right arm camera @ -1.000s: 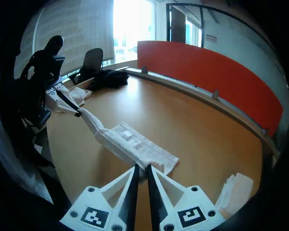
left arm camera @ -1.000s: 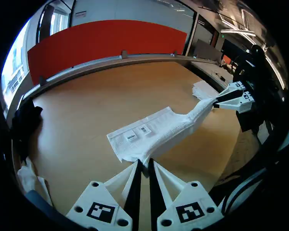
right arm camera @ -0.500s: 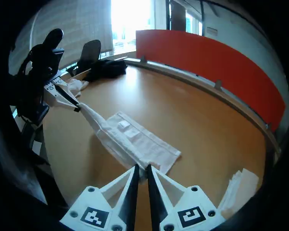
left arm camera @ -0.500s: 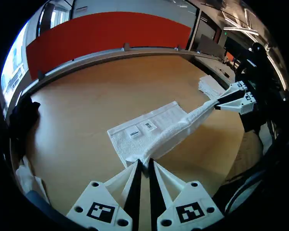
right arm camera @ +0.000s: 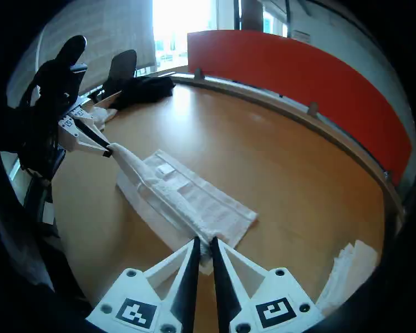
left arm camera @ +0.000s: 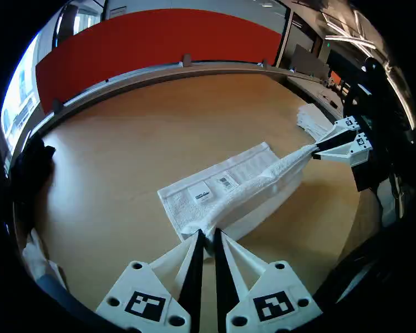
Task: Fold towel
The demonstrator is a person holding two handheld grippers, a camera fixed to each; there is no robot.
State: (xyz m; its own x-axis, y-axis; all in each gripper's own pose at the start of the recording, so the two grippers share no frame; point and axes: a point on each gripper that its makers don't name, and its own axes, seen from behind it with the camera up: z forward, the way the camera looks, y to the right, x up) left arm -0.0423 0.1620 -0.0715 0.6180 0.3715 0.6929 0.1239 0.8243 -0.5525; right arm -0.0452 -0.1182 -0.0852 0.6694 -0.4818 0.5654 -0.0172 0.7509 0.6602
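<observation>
White terry cloth sits pinched between the nearly closed fingers of the left gripper (left arm camera: 208, 236), which holds one corner of the towel (left arm camera: 230, 186) just above the counter (left arm camera: 125, 144). The right gripper (right arm camera: 203, 243) is set the same way, its fingers drawn narrow on the opposite corner of the same long edge.

Between the two grippers that edge runs as a raised, bunched ridge, pulled fairly taut. In the left gripper view it climbs from the near fingertips to the other gripper at the right; in the right gripper view it leads up and left to the far gripper, where a gloved or dark-sleeved hand grips the handle.

The rest of the towel lies flat on the wooden counter below the ridge, spread out to both sides of it. On the flat part, facing up, are two small sewn labels (left arm camera: 199, 192) side by side — their print is too small to make out.

Farther out, a stack of folded white towels (left arm camera: 313, 119) rests near the counter's edge, well apart from the one being held. A loose white cloth (right arm camera: 100, 114) lies at the counter's other end, near a heap of black fabric (right arm camera: 144, 89), and a dark office chair (right arm camera: 122, 66) stands behind that. A long red partition (left arm camera: 152, 44) runs along the far side of the counter, with bright windows (right arm camera: 180, 28) beyond it.
</observation>
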